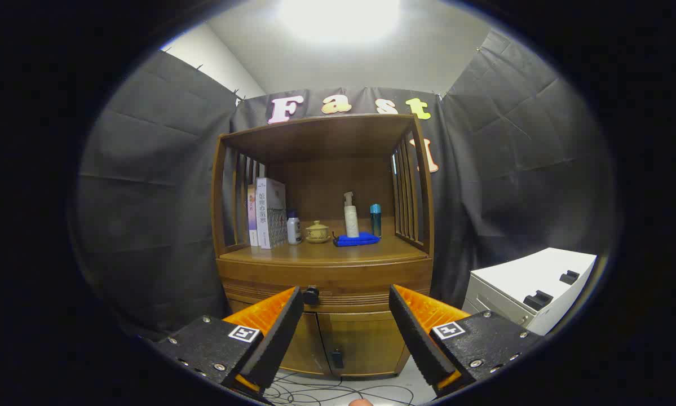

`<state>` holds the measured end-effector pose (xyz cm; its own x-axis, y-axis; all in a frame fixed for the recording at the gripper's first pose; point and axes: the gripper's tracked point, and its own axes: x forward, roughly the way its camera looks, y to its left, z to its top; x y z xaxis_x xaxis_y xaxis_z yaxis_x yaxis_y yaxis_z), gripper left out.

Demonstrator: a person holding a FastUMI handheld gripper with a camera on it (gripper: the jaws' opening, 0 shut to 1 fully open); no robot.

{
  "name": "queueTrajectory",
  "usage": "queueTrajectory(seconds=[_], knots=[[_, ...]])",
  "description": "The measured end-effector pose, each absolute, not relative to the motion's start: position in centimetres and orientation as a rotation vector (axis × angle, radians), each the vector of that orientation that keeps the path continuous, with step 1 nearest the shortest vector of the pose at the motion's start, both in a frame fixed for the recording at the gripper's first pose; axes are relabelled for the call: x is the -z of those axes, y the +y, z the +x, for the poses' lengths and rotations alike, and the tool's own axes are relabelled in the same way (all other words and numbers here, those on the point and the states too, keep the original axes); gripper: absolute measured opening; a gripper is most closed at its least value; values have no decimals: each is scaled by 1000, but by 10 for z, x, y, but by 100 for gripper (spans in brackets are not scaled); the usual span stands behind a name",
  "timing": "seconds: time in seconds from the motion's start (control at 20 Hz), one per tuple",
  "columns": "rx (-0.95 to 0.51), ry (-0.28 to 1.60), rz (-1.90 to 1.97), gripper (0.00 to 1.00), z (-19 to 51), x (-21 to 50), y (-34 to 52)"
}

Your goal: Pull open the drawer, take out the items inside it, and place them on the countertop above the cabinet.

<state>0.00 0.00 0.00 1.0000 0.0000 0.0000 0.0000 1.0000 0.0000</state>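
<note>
Your tool [346,321] sits nearest, its two black fingers [273,338] with orange backs spread wide apart and gripping nothing. Between and just beyond them you see the brown wooden cabinet [326,276], standing well clear of the fingertips. Its shallow wooden drawer [338,296] is closed, a grooved band running across the front, and the small round black knob [311,294] shows just right of the left fingertip. Below the drawer are two wooden doors, the right one [363,341] carrying a small dark handle [336,358] near the seam. Whatever the drawer holds is hidden from you.

Above the drawer lies the wooden desk [315,252] of the cabinet, roofed by a top board and fenced by slatted sides. On it, from left to right, you have upright books with pale spines [267,213], a small white bottle with a dark cap [294,227], a squat yellow ceramic lidded pot [317,231], a tall white pump bottle [350,214] standing on a folded blue cloth [356,239], and a slim teal cylindrical bottle [375,219] just to its right.

Off to the right, apart from the cabinet, stands a white box-like unit [532,287] with black recessed grips. Dark cables [315,389] trail over the pale floor in front of the cabinet doors.
</note>
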Motion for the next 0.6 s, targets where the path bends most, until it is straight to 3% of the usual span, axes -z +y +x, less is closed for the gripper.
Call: queueTrajectory(seconds=[0.6], knots=[[-2, -1, -7, 95, -1, 0, 0]])
